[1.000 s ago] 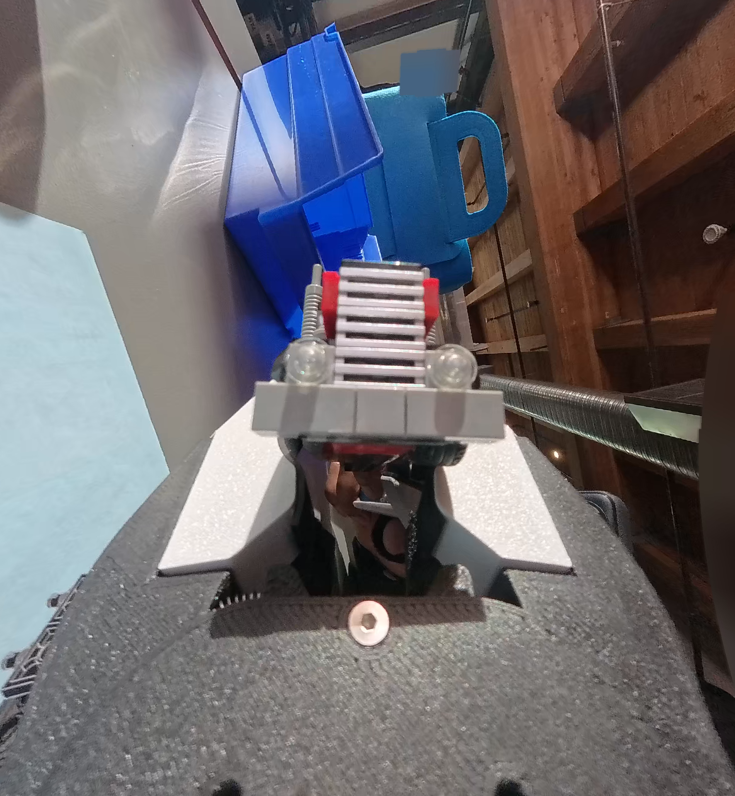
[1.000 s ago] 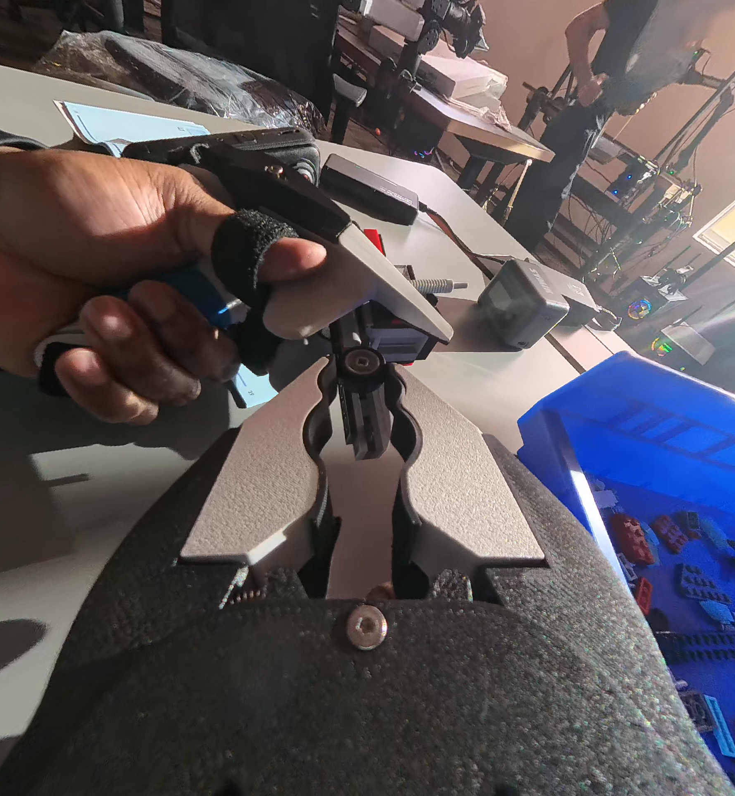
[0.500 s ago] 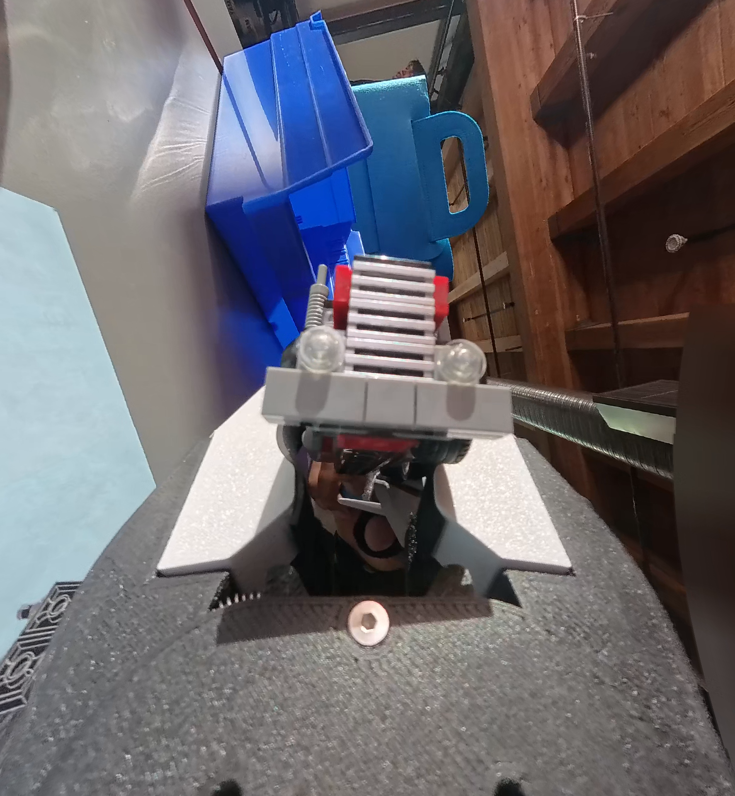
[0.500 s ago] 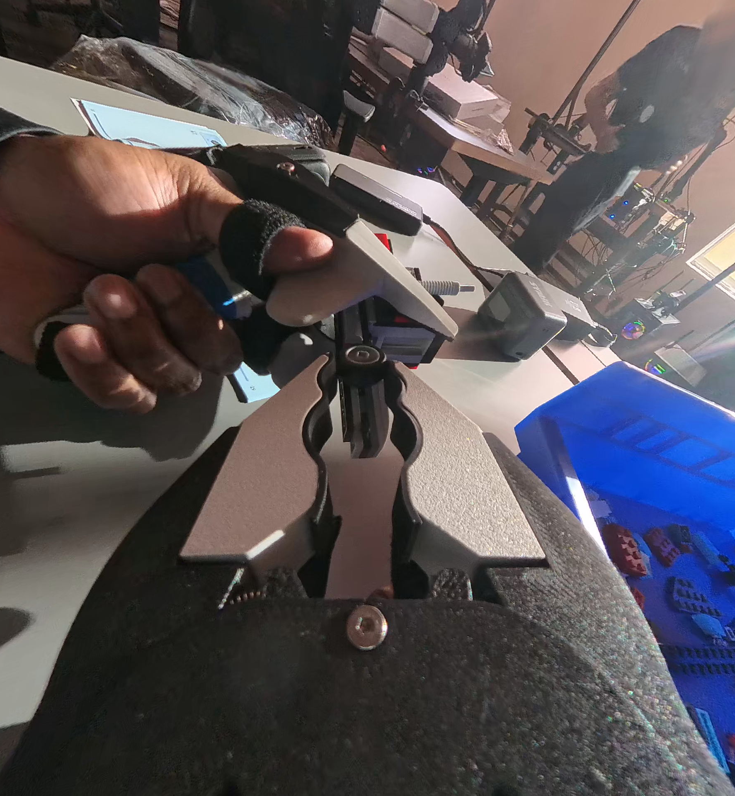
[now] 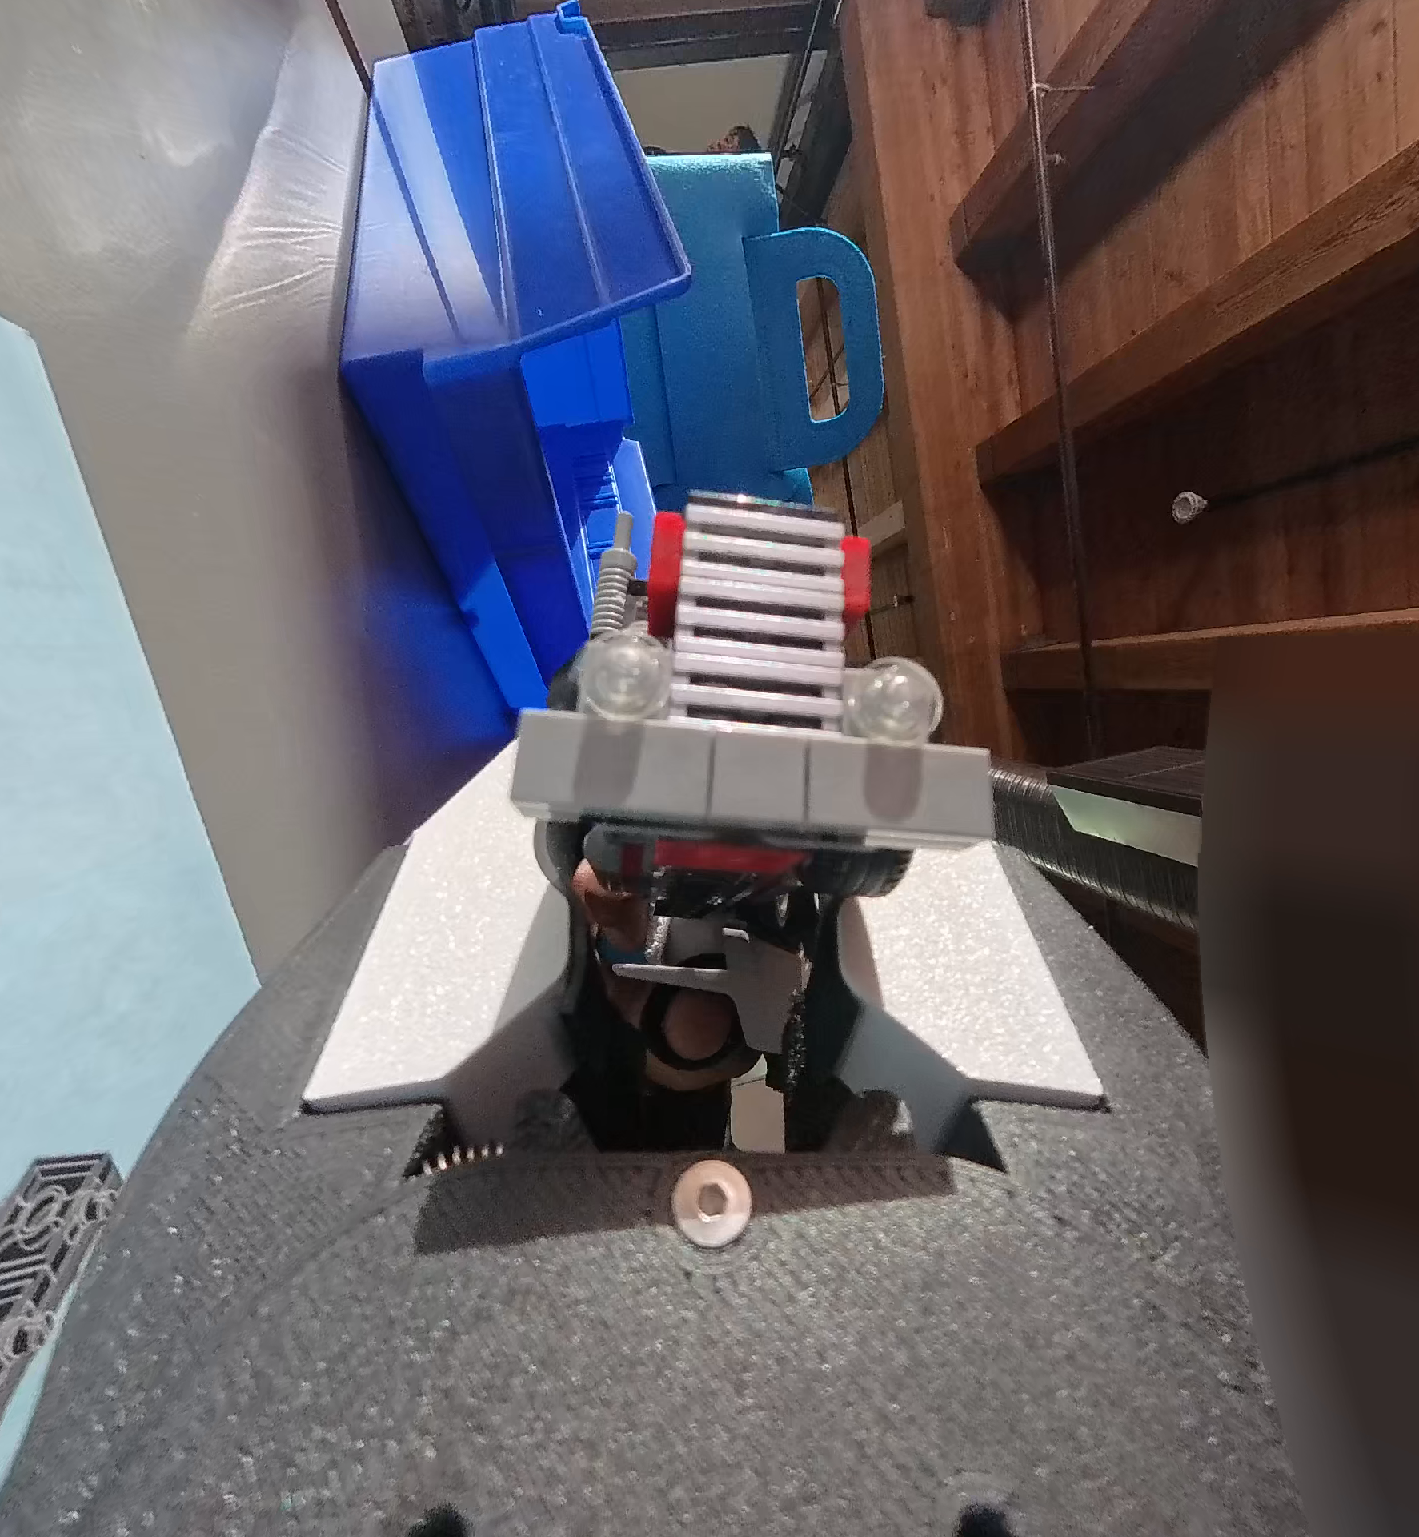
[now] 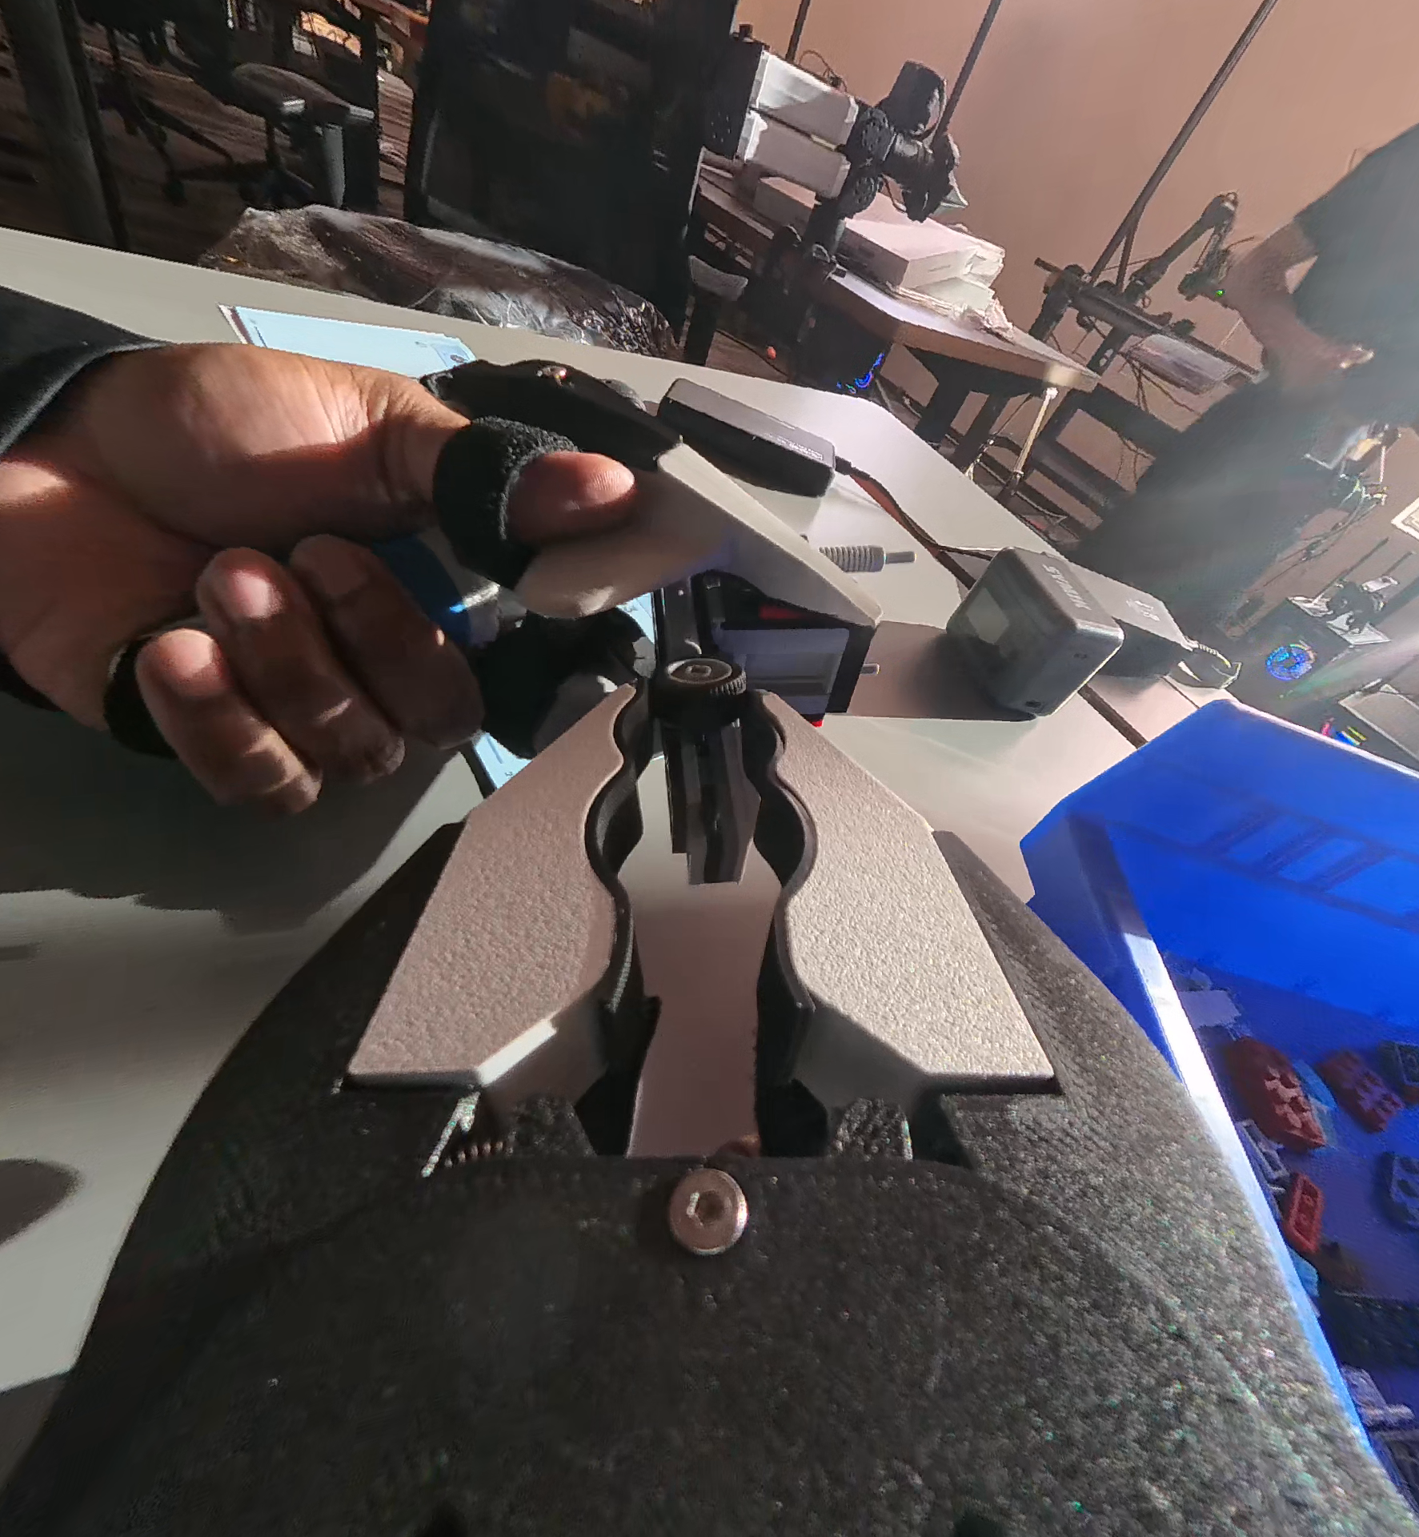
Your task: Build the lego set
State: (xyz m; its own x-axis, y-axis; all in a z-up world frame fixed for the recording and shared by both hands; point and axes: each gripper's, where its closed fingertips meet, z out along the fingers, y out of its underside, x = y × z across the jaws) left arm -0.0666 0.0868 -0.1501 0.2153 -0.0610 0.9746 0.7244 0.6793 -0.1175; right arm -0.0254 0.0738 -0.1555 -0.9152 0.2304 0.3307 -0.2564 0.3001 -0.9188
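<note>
Lego truck (image 5: pixel 751 707) is pinched at the tip of the left gripper (image 5: pixel 718 840), nose toward the camera: grey bumper, slatted grille, two clear round headlights, red bits either side. The jaws are closed up tight on its underside, so it's held off the table.

In the right wrist view you get the same truck (image 6: pixel 781 644) from the other side, tucked under the left gripper's grey finger, with the person's hand (image 6: pixel 215 549) wrapped round the handle. The right gripper (image 6: pixel 702 748) has its jaws nearly together on a thin dark lego piece (image 6: pixel 706 798) with a round black knob on top, and that piece sits right up against the truck's underside. Touching or just shy, I honestly can't tell from here.

Blue bin (image 6: pixel 1238 840) sits on the grey table (image 6: pixel 149 956) off to the right, and it's got a loose scatter of bricks in the bottom, red (image 6: pixel 1275 1094), dark grey and some pale ones. In the left wrist view the bin (image 5: pixel 473 333) shows from outside only.

A small grey camera (image 6: pixel 1030 628) rests on the table behind the truck.
</note>
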